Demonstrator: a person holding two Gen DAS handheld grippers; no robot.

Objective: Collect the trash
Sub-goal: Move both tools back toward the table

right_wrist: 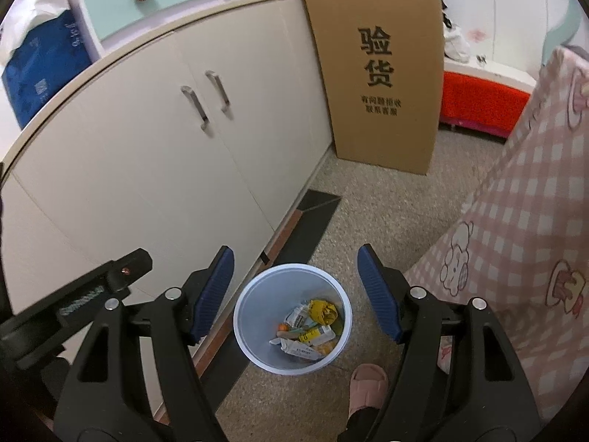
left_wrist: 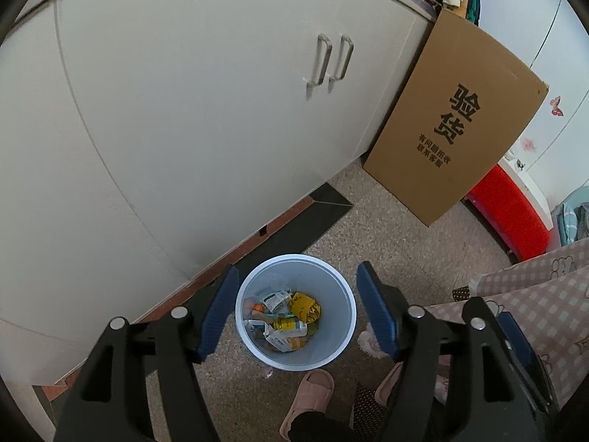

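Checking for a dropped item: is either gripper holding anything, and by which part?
Nothing is held. The left gripper and right gripper are both open above the bin.

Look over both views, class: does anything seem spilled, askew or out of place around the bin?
Nothing looks spilled. The white bin stands upright on the floor with the trash inside it. The one oddity is the large cardboard box, propped at a lean against the cabinet rather than standing square.
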